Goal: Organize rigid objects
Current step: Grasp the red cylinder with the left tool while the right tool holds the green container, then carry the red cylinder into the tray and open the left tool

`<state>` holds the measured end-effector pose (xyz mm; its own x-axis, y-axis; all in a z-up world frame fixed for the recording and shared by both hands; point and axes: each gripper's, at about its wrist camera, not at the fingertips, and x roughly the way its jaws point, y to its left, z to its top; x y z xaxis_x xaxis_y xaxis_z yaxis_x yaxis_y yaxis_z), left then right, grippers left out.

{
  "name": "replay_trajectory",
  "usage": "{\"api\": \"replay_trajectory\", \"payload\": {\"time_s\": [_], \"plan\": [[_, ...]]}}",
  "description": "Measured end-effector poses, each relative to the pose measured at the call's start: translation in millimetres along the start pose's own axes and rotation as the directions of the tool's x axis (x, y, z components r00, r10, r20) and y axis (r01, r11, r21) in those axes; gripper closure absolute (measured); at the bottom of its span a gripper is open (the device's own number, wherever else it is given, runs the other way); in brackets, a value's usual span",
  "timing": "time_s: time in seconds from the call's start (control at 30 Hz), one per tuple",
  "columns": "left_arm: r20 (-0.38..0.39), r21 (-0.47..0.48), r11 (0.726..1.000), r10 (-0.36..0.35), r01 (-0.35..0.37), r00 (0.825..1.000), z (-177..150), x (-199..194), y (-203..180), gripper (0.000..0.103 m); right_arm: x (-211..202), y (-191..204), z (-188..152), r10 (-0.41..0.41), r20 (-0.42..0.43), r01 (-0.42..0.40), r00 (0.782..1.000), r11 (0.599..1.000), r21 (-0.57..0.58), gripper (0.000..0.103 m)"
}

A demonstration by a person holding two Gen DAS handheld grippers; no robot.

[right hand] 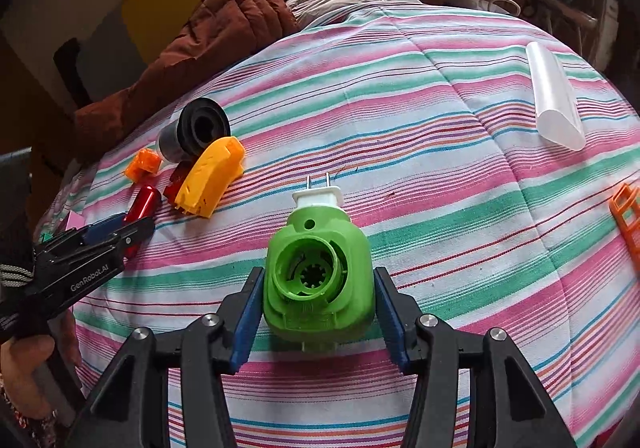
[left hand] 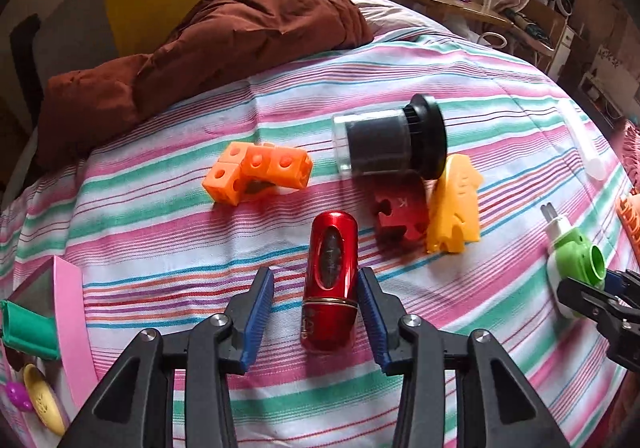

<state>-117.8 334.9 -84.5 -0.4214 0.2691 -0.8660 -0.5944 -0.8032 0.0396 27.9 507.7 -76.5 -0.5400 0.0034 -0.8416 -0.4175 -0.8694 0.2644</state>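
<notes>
My left tongs (left hand: pixel 316 322) straddle the red tube (left hand: pixel 329 280) lying mid-bed, pads not yet touching it. My right tongs (right hand: pixel 318 318) hold the green plug-in (right hand: pixel 318 280) nearer the bed's right edge. Next I'd judge: close left, then lift both.

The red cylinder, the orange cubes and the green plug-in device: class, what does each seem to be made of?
Red cylinder: likely metal or metallised plastic; glossy, mirror-like highlights. Orange cubes: moulded plastic, satin; uniform colour, round studs. Green plug-in device: moulded plastic, slight sheen, with a white plastic plug end and metal prongs.
</notes>
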Motion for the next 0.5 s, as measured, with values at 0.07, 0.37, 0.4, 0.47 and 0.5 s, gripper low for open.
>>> {"api": "replay_trajectory", "payload": {"time_s": [0.07, 0.37, 0.4, 0.47, 0.5], "plan": [[0.030, -0.002, 1.000, -0.004, 0.004, 1.000, -4, -2, -1, 0.076, 0, -2, 0, 0.005, -0.001, -0.005, 1.000, 1.000, 0.009, 0.050], [0.071, 0.008, 1.000, -0.007, 0.007, 0.997, -28, -15, -7, 0.077, -6, 2, 4, -0.024, 0.038, 0.025, 0.999, 0.999, -0.023, 0.050], [0.069, 0.008, 1.000, -0.005, 0.005, 0.998, -27, -14, -10, 0.077, -6, 2, 4, -0.023, 0.039, 0.024, 0.999, 0.999, -0.026, 0.050], [0.067, 0.005, 1.000, -0.003, 0.003, 0.998, -31, -16, -10, 0.077, -5, 3, 4, -0.023, 0.040, 0.024, 0.999, 0.999, -0.037, 0.050], [0.063, -0.001, 1.000, -0.008, 0.008, 0.998, -31, -17, -8, 0.077, -5, 4, 5, -0.026, 0.040, 0.028, 0.999, 0.999, -0.043, 0.050]]}}
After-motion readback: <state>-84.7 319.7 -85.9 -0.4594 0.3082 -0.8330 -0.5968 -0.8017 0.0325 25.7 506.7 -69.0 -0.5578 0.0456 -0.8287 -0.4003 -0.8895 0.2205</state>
